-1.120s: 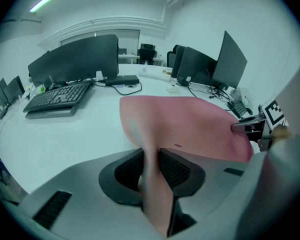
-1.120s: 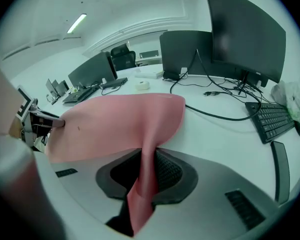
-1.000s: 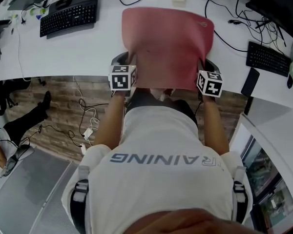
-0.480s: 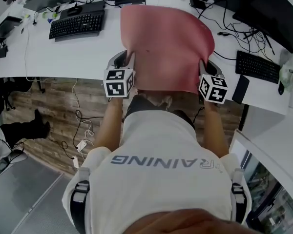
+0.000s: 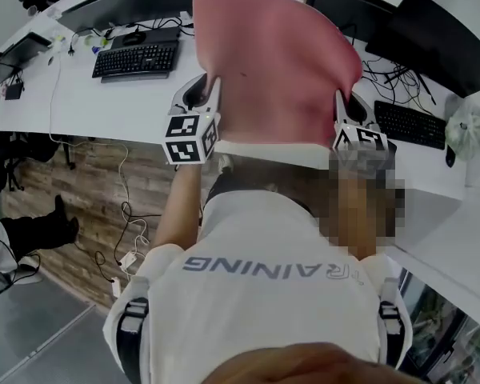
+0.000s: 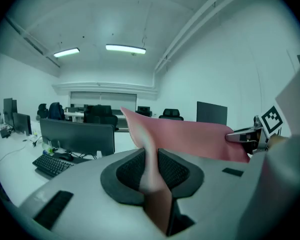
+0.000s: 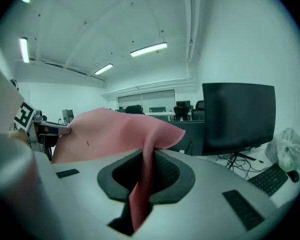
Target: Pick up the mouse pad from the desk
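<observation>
The pink mouse pad hangs in the air above the white desk, stretched between both grippers. My left gripper pinches its left edge, and the pad runs between the dark pads in the left gripper view. My right gripper is shut on the right edge; the right gripper view shows the pad drooping from the clamped jaws. Each gripper view shows the other gripper's marker cube at the pad's far side.
A black keyboard and a monitor lie at the left of the desk. Two dark monitors, cables and another keyboard stand at the right. A crumpled plastic bag sits far right. The person's torso fills the lower frame.
Both grippers have risen together with the pad, lifting it off the desk and into the air. The pad now covers more of the desk behind it.
</observation>
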`<state>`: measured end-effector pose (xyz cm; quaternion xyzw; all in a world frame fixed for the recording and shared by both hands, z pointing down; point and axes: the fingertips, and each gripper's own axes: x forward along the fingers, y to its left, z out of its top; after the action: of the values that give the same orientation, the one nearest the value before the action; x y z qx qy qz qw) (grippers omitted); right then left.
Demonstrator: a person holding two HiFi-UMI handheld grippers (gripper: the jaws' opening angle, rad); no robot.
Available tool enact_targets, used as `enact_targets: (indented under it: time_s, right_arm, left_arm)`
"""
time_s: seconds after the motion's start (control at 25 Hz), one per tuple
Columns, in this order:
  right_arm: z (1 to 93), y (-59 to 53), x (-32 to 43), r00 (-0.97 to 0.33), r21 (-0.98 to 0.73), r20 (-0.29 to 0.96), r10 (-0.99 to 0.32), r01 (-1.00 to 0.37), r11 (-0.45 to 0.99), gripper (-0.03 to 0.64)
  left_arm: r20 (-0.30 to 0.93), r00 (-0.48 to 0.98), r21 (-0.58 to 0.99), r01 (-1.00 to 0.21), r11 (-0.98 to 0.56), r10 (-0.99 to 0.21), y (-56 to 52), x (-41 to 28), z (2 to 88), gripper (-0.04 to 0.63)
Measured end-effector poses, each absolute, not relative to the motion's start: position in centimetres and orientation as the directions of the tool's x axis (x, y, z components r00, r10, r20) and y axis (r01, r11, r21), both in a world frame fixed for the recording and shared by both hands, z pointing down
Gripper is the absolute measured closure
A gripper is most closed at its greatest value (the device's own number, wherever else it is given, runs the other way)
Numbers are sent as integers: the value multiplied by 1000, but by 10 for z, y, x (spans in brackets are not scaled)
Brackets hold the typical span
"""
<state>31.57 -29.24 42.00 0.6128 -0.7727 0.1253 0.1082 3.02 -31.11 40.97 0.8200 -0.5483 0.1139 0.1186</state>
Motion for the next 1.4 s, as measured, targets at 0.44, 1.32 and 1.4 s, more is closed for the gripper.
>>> enact_targets:
  time_s: [0.44,1.32,1.4]
  right_arm:
    - [302,-280,311,-206,-3,54,-977,-979,206,554]
    - [293,-268,300,-204,31,35,-978,-978,205,555]
    - [293,-267,299,-205,30,34,-978,-978,206,555]
  left_arm:
    - [93,396,1,-917,-398,-913,-303,29,297,491]
    - [88,401,16,-916,-401,-912,-293,26,301,499]
    - [83,401,14,-916,-401,-912,-292,25,300,499]
